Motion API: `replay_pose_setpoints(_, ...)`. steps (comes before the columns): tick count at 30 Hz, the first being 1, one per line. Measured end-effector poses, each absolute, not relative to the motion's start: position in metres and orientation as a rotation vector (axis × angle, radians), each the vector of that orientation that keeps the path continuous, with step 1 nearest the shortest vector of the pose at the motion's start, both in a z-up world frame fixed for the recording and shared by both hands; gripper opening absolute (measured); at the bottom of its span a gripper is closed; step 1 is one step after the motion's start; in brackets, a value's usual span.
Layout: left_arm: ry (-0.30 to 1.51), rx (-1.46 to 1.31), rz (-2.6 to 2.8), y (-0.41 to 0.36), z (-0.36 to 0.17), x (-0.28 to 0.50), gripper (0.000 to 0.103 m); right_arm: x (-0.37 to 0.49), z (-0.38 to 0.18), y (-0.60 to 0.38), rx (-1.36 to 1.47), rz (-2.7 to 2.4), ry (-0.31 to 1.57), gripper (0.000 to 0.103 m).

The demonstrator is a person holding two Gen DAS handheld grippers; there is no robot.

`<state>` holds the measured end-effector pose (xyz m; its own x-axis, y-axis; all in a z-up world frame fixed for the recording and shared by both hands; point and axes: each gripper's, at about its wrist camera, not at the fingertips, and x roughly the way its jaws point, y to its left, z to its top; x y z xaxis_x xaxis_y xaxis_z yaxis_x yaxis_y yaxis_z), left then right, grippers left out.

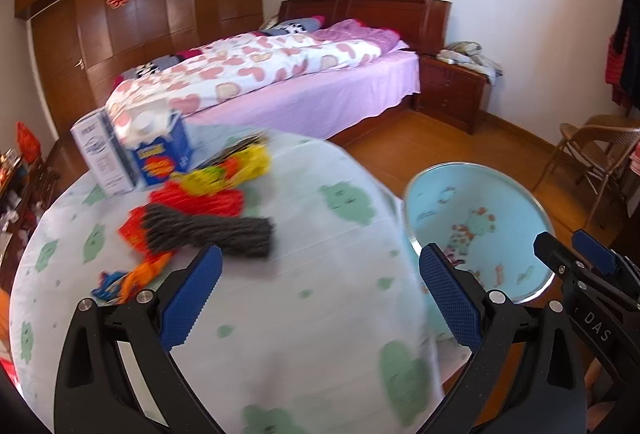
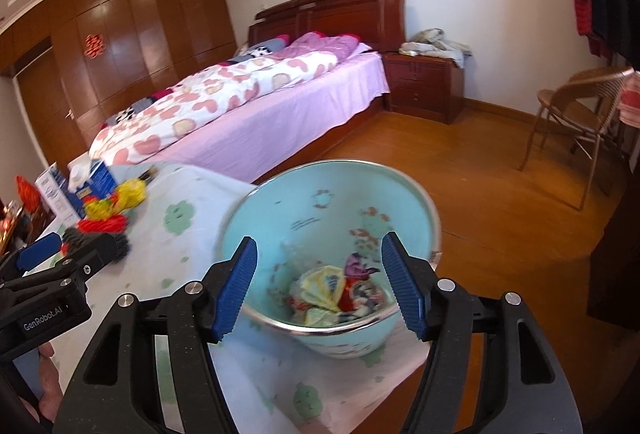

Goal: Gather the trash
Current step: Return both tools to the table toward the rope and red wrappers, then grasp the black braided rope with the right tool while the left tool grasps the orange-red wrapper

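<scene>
Item: left gripper (image 1: 320, 286). Jaws spread wide with nothing between them, hovering above the surface (image 1: 312, 314), which wore a pale cloth printed with green shapes.

Item: right gripper (image 2: 320, 286). Jaws parted and empty, poised over the mouth of the bin (image 2: 332, 206); no pad touched the rim.

Item: bin. Light blue, cartoon-printed, metal-rimmed, standing just beside the edge of the surface on the floor side. At its bottom lay crumpled wrappers (image 2: 340, 294), yellow, red and purple among them.

Item: trash remaining on the surface, well apart from the bin. A grey knitted piece (image 1: 212, 232) lay across a red wrapper (image 1: 196, 200); a yellow wrapper (image 1: 236, 168) sat behind these; an orange-and-blue wrapper (image 1: 124, 280) lay nearest the left gripper's left finger, whether touching it could not be told.

Item: blue carton (image 1: 160, 150), upright, with a white box (image 1: 100, 154) beside it, at the far edge of the surface.

Item: room. Bed (image 1: 280, 74) with heart-print quilt, wooden wardrobe (image 1: 140, 14), nightstand (image 1: 452, 90), wicker chair (image 2: 580, 114), wooden floor (image 2: 480, 174).
</scene>
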<state>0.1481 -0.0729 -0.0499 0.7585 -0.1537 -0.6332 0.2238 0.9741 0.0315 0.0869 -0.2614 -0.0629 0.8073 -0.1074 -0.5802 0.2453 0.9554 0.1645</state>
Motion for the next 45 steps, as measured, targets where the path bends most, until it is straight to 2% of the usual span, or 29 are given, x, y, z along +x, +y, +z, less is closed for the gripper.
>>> replay_pose_setpoints(29, 0.738, 0.012, 0.003, 0.082, -0.069, 0.153, 0.097, 0.117, -0.061, -0.109, 0.092, 0.008, 0.657, 0.064)
replay_pose_setpoints(45, 0.79, -0.015, 0.05, 0.133, -0.085, 0.177, 0.097, 0.165, -0.065, -0.048, -0.076, 0.13, 0.665, 0.064)
